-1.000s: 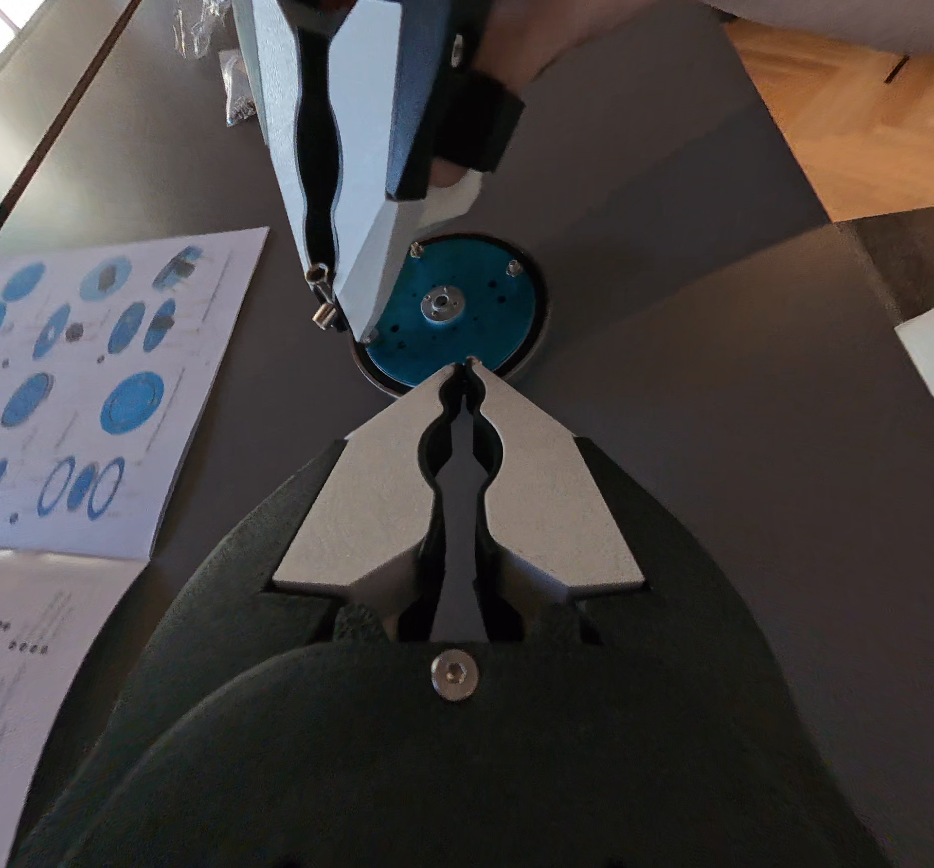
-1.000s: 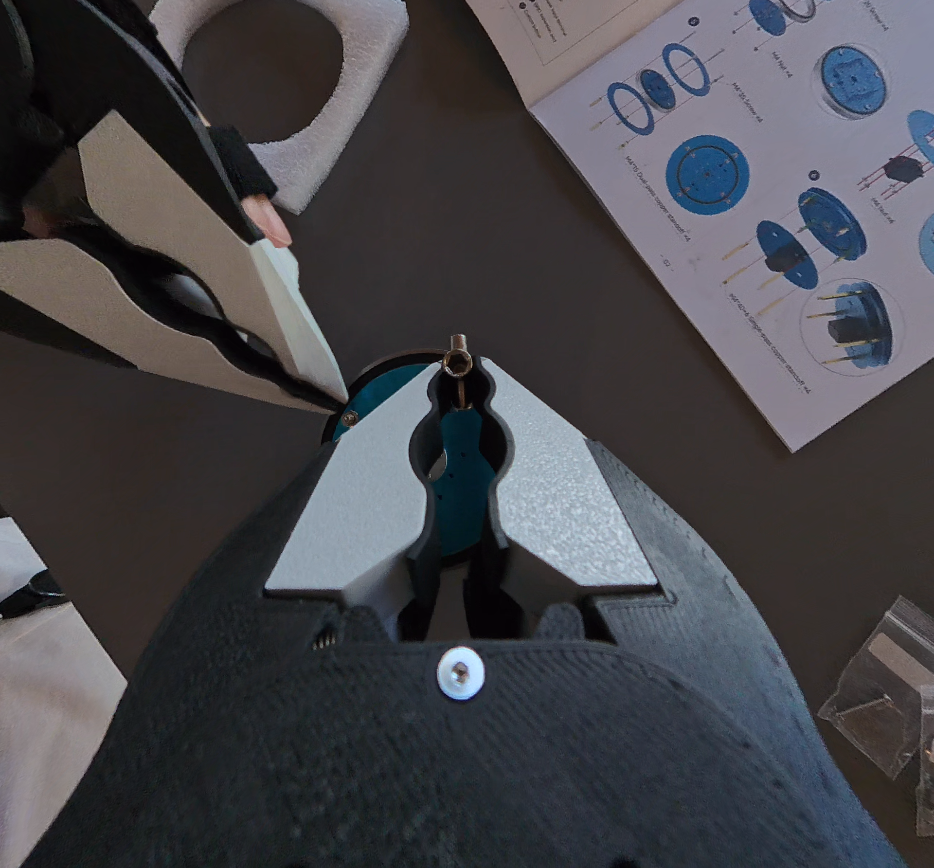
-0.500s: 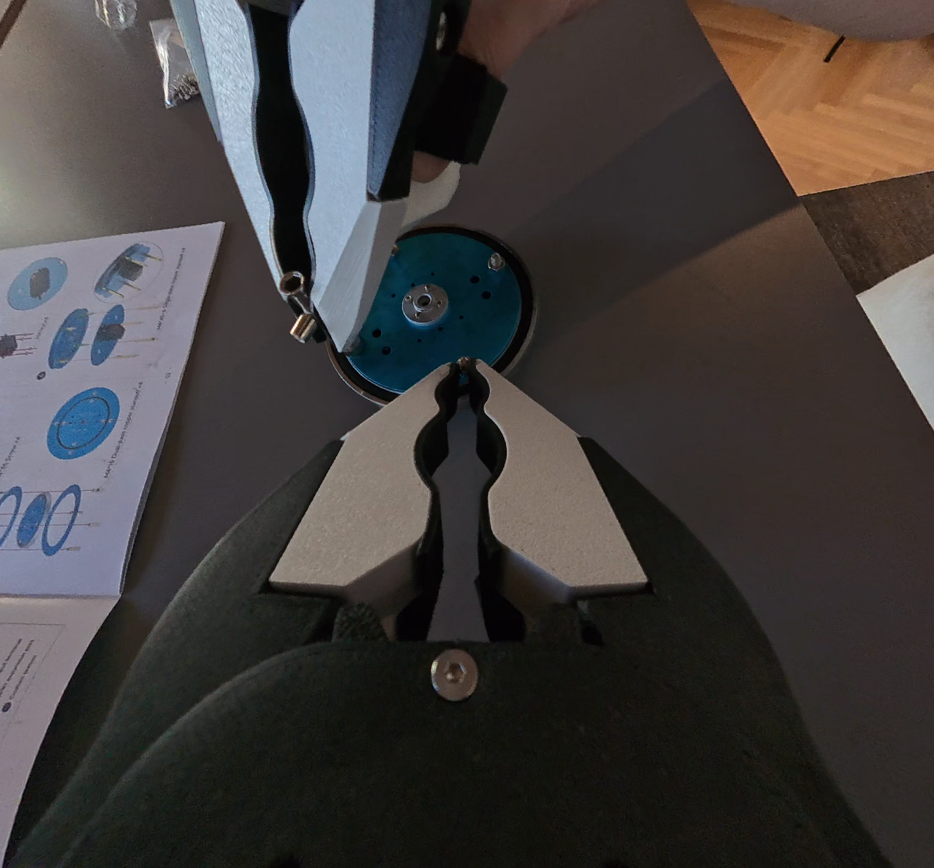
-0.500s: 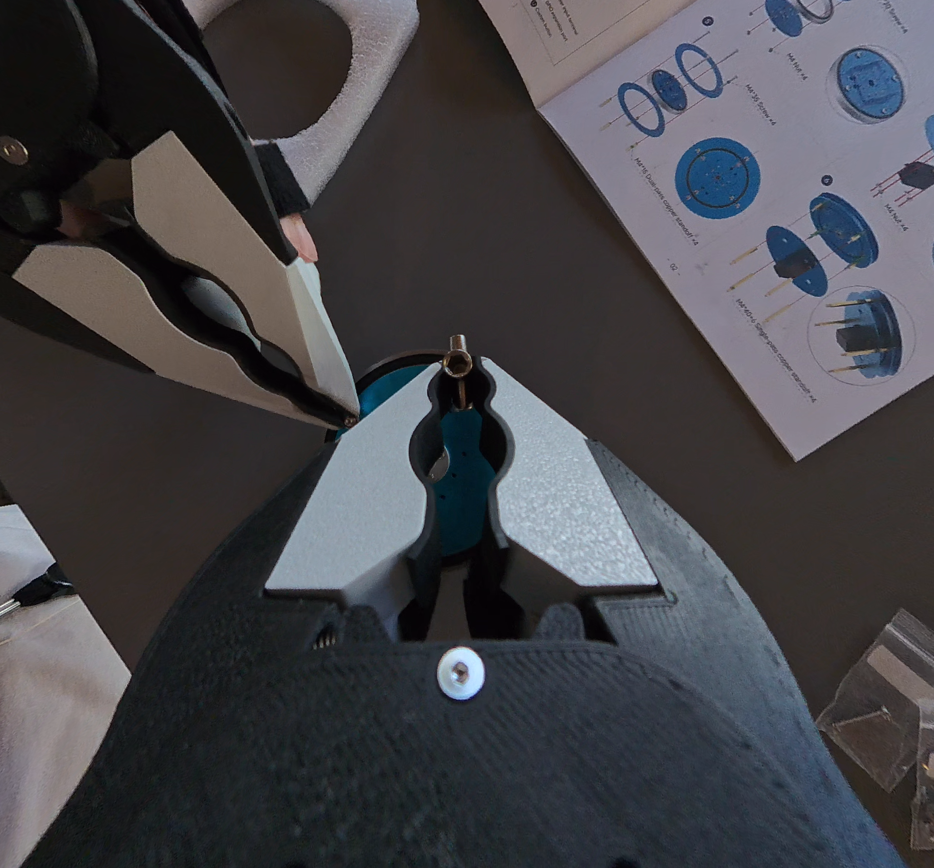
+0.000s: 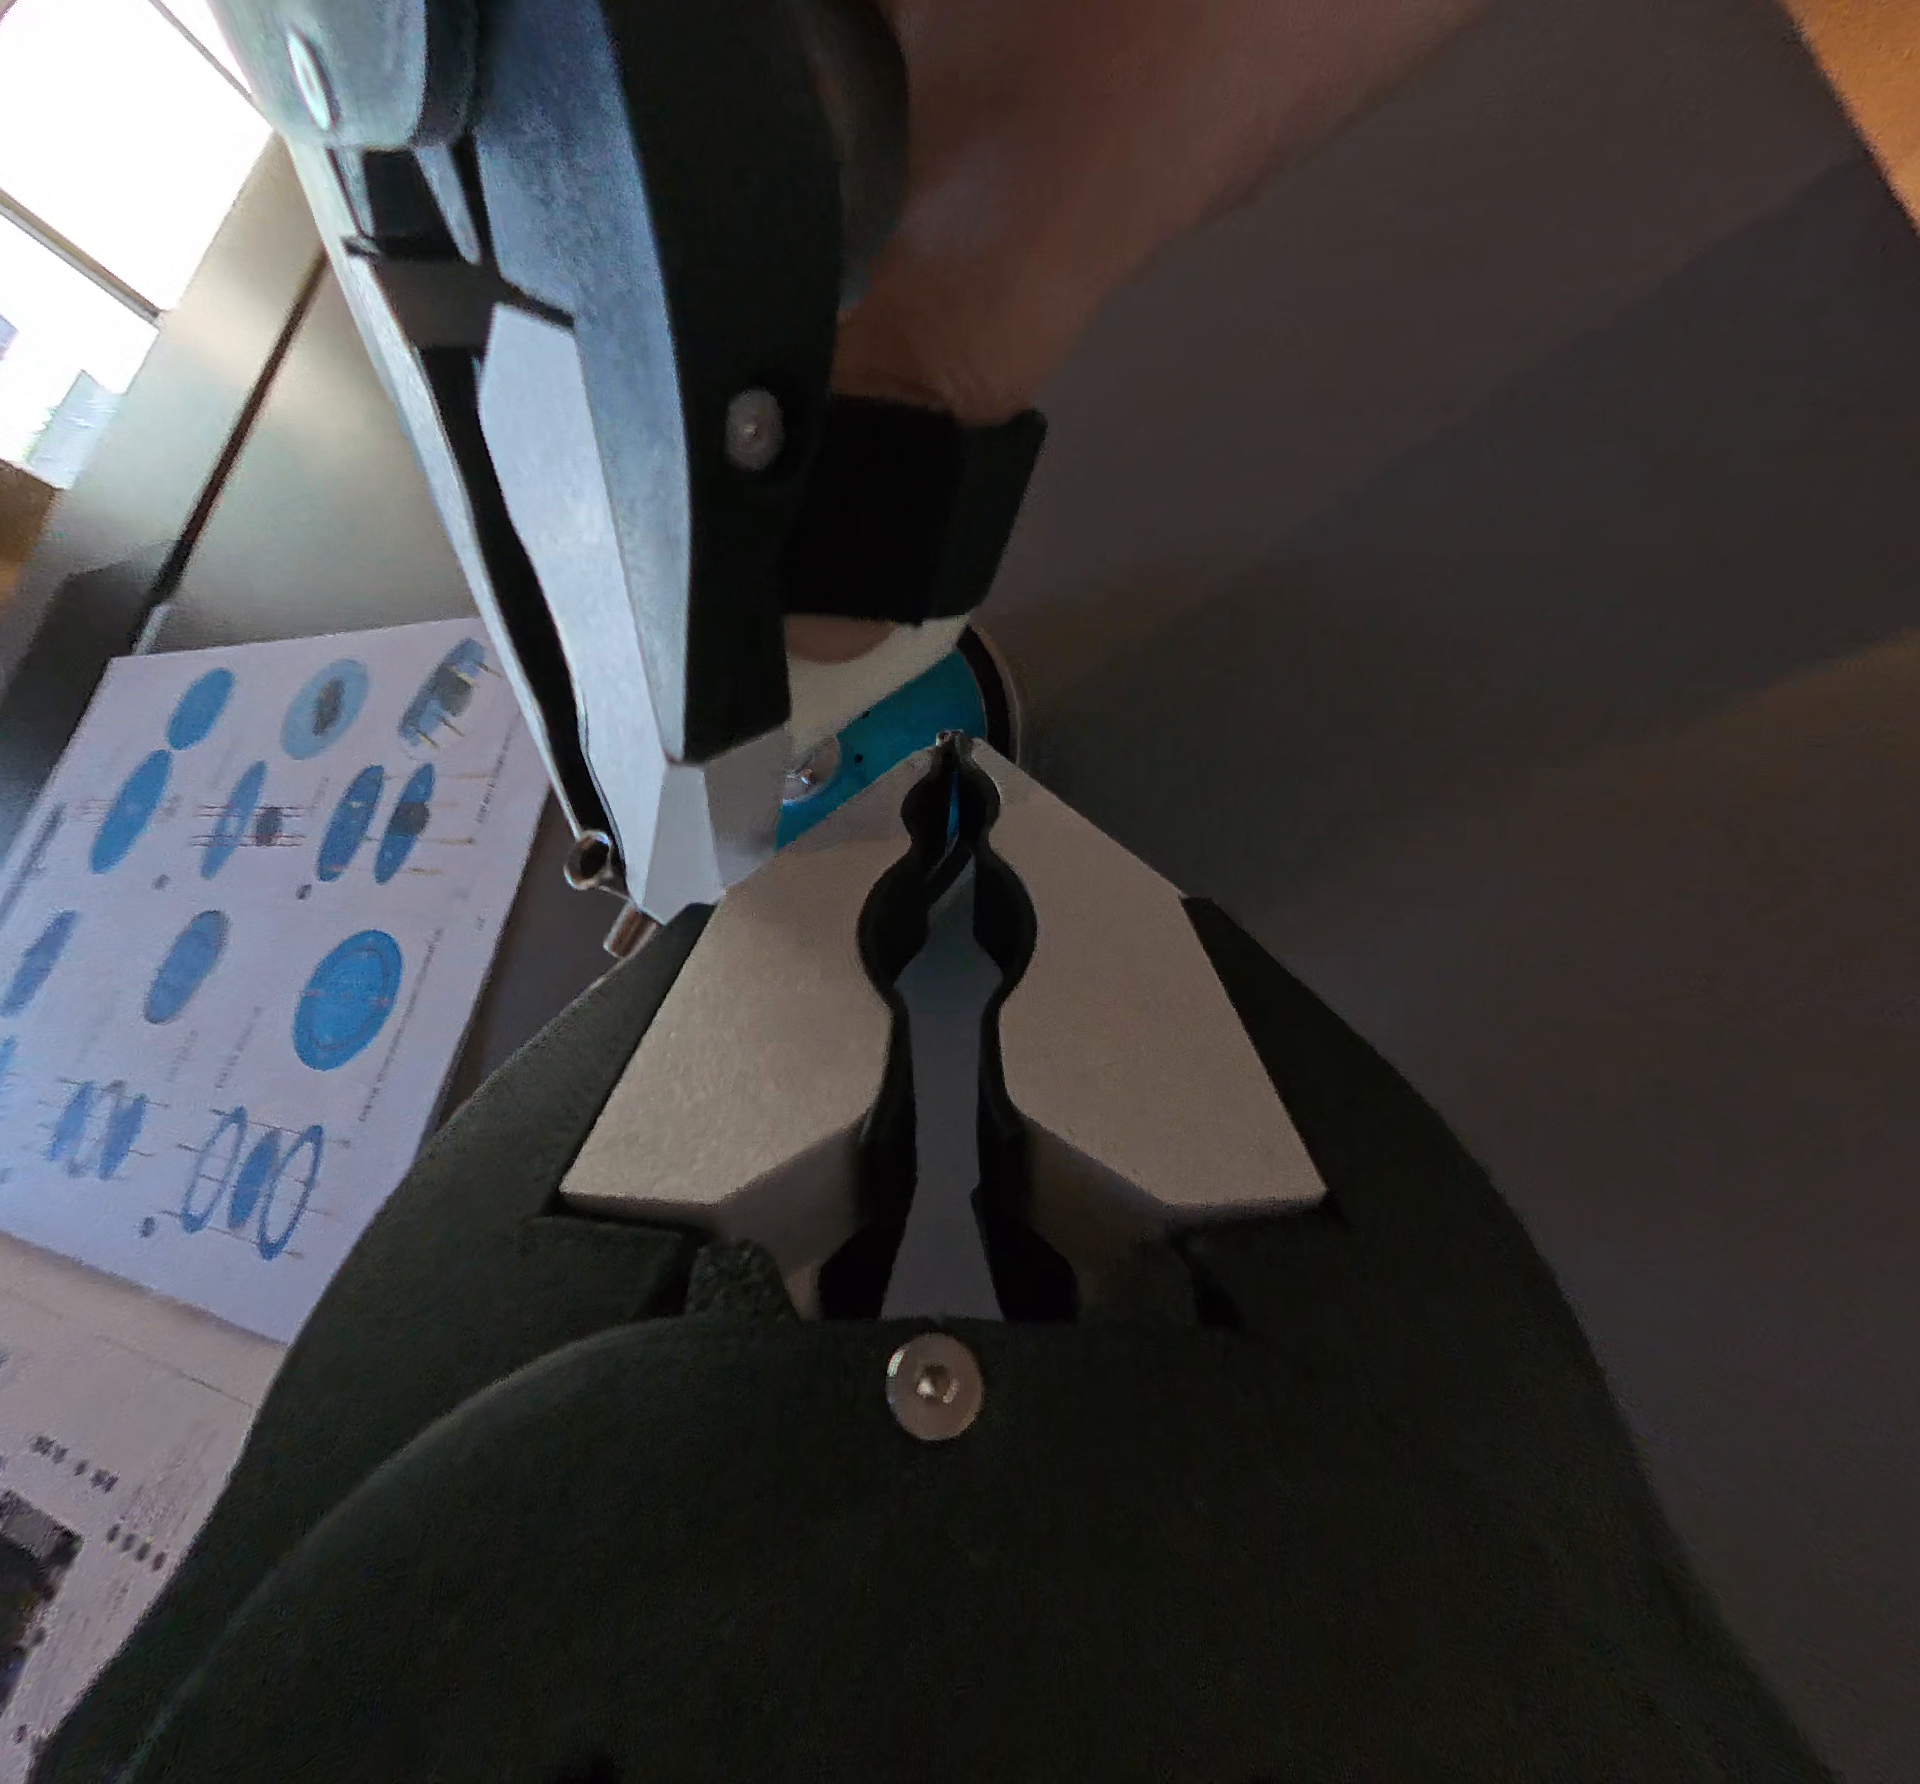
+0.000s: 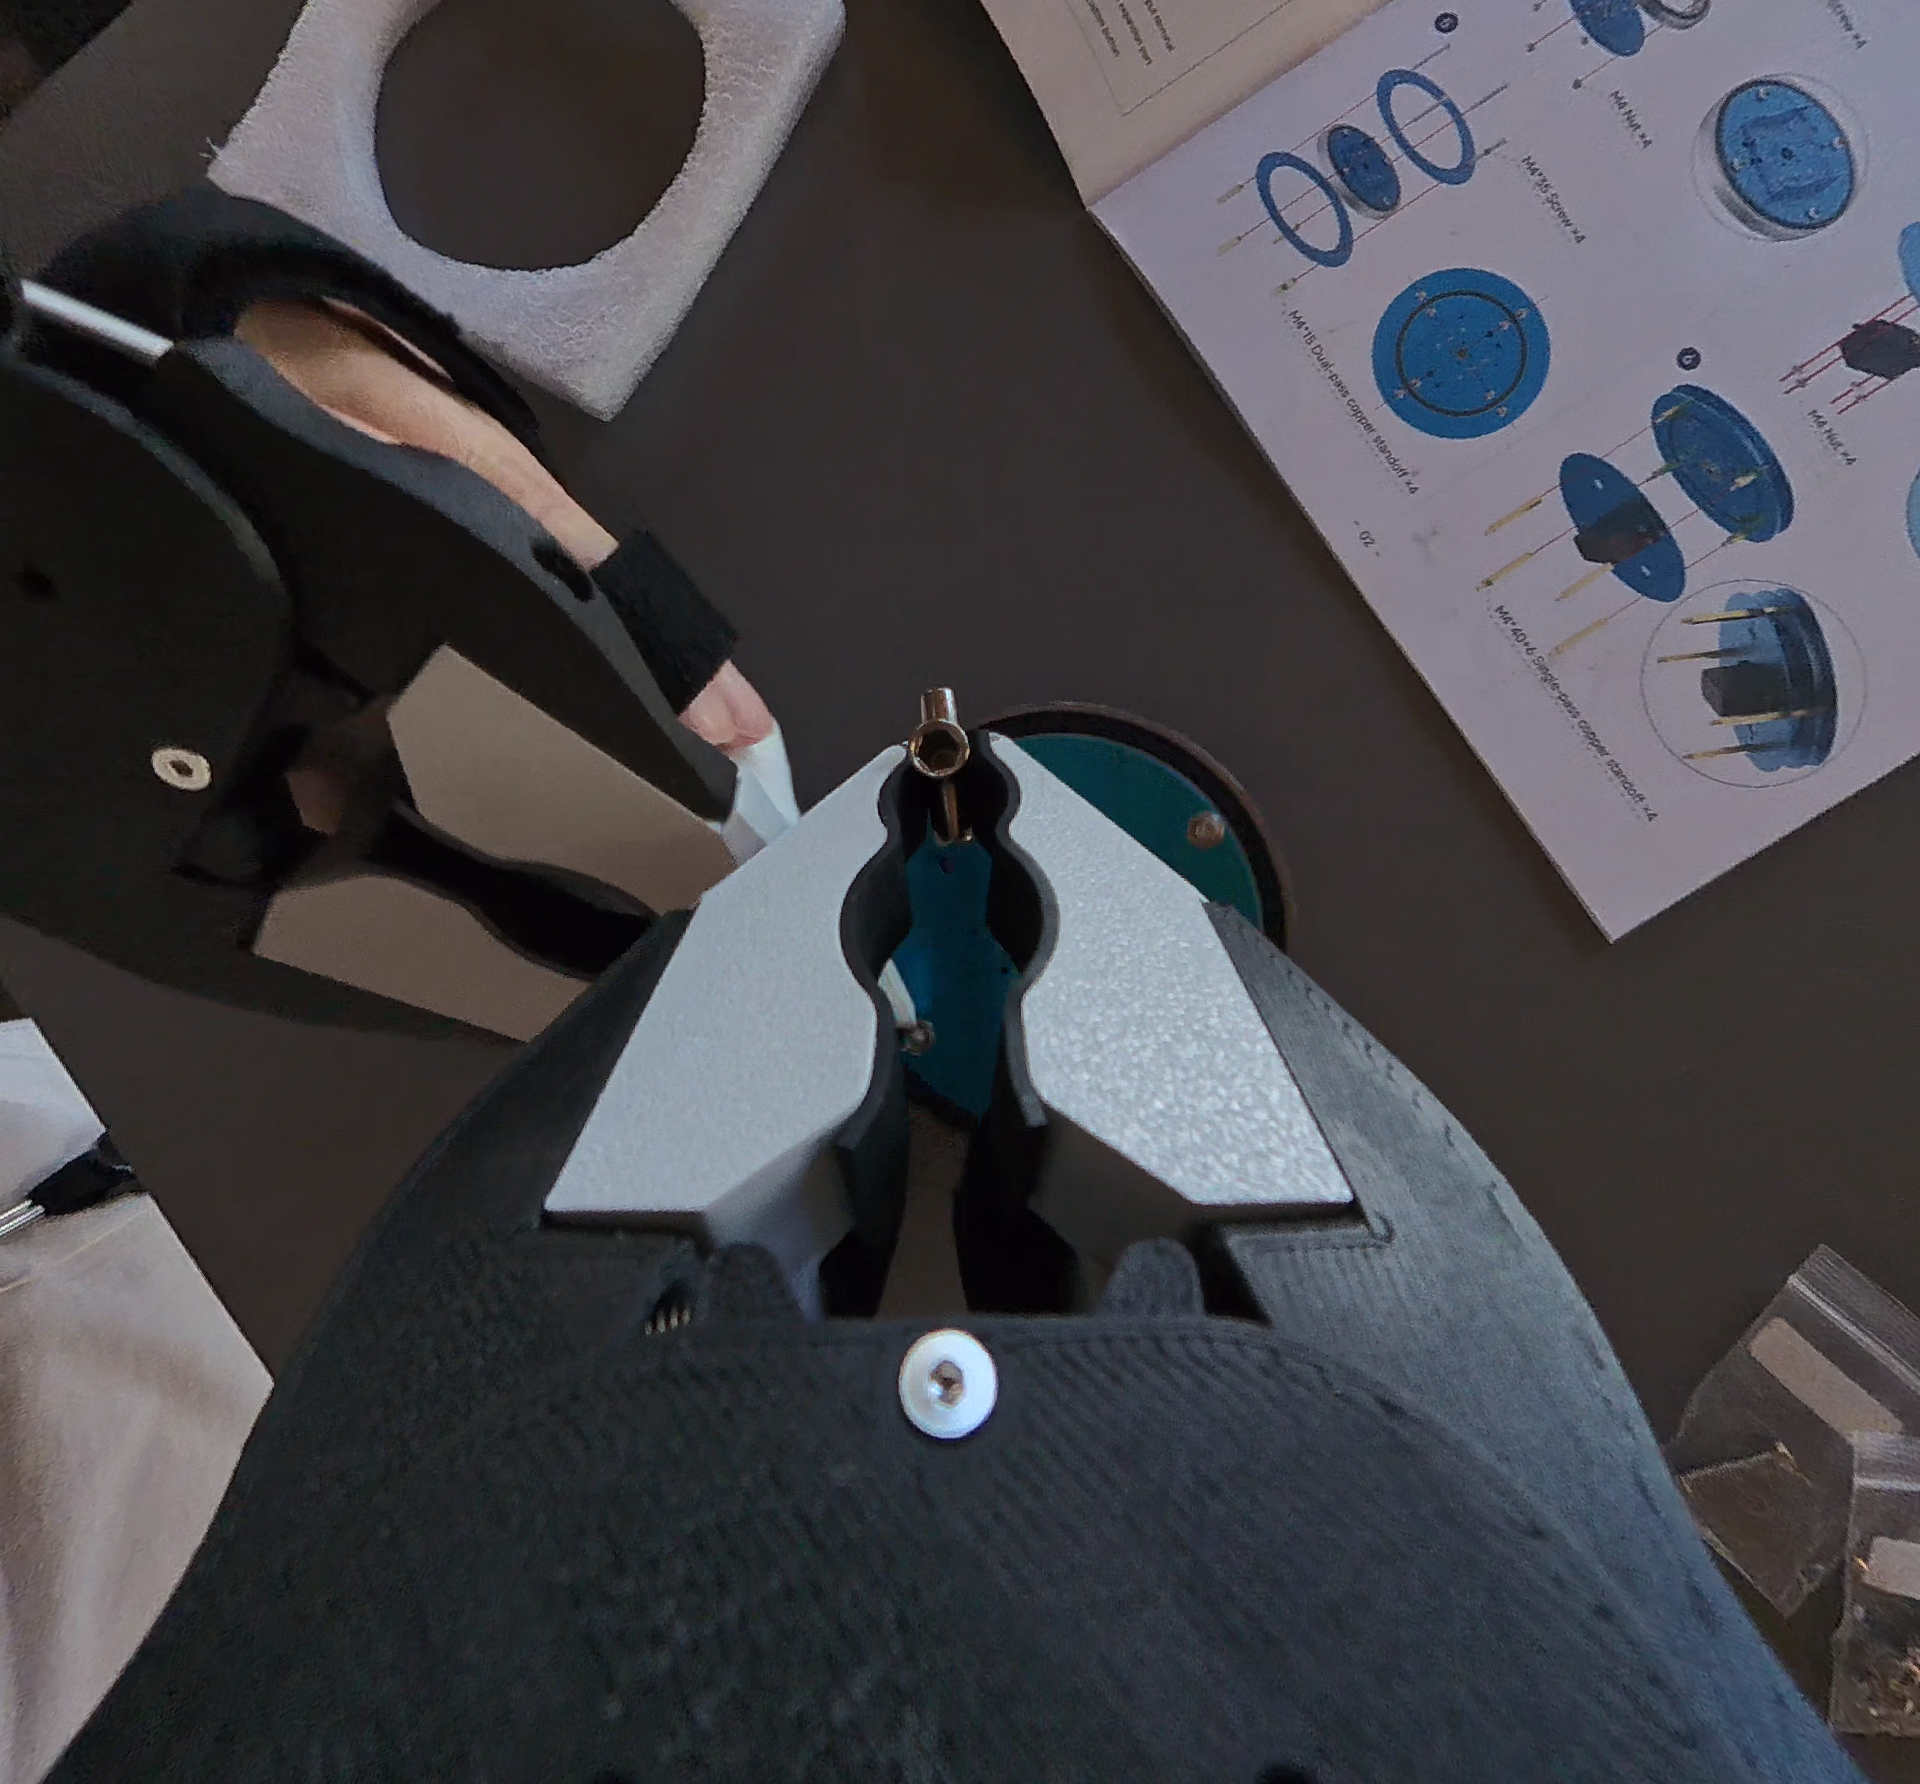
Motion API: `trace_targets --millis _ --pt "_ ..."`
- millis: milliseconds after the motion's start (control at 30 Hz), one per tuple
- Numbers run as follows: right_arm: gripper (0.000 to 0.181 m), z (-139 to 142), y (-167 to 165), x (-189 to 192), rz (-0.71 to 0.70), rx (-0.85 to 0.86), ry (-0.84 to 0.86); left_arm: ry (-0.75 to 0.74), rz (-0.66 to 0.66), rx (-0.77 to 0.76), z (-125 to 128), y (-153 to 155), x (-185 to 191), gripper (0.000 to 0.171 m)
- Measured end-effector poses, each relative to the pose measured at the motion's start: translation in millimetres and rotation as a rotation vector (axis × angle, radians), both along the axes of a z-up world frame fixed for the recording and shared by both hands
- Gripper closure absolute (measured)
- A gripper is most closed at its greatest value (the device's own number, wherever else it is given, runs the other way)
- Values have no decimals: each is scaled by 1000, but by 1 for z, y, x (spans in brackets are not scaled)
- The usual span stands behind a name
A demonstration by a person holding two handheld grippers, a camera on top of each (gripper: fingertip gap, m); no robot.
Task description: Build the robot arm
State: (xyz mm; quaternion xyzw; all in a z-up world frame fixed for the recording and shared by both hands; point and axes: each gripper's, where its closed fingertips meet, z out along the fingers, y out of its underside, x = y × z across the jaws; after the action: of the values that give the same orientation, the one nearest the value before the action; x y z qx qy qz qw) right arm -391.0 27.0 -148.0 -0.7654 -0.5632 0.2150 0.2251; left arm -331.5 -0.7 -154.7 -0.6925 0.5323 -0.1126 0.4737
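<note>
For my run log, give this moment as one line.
left gripper: shut, at blue disc | right gripper: shut on socket key

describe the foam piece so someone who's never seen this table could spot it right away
On the dark table, look left of the open instruction booklet. The white foam square lies flat there, the only thing with a big round hole cut through it.

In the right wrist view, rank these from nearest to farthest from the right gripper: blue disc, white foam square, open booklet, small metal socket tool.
1. small metal socket tool: shut between the right gripper's fingertips.
2. blue disc: just under and right of the tips.
3. open booklet and white foam square: booklet upper right, foam upper left, both on the dark table; too close to call.
</note>
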Motion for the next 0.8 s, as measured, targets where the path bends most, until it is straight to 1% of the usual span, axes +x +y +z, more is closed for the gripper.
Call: trace_targets --millis 67,100,133,167,200,233,267,300,333,367,400,467,500,533,633,700,800 --pt "174 0 -1 1 3 -16 11 -3 14 43 8 0 1 171" --pt "173 0 -2 1 11 -27 20 -46 16 65 20 -4 -3 171" --pt "173 0 -3 2 15 -36 26 -120 11 77 36 -11 -10 171" --pt "173 0 -4 2 17 -42 35 -213 13 92 56 -16 -20 171" --pt "173 0 -4 3 24 -42 44 -298 39 117 75 -14 -37 171" --pt "173 0 -5 3 32 -41 53 -361 99 134 90 -4 -59 171" --pt "173 0 -5 3 37 -42 61 -395 156 103 94 10 -77 171" --pt "173 0 -6 3 39 -41 65 -390 175 1 86 22 -87 171" --pt "173 0 -7 4 41 -38 65 -373 149 -140 73 30 -87 166" --pt "173 0 -9 5 50 -33 60 -367 111 -266 61 36 -81 161" --pt "173 0 -12 5 62 -29 52 -362 95 -335 53 46 -76 164" --pt "173 0 -20 8 99 -16 36 -320 68 -350 38 64 -64 161" --pt "173 0 -24 9 115 -10 30 -276 36 -355 30 66 -56 160" --pt "173 0 -28 11 123 -10 25 -234 -6 -361 23 63 -48 159" --pt "173 0 -40 15 174 4 19 -130 -67 -336 8 56 -36 156" --pt "173 0 -47 18 201 17 20 -122 -96 -320 7 54 -29 156" --pt "173 0 -57 22 263 44 15 -178 -186 -389 10 40 -8 153"
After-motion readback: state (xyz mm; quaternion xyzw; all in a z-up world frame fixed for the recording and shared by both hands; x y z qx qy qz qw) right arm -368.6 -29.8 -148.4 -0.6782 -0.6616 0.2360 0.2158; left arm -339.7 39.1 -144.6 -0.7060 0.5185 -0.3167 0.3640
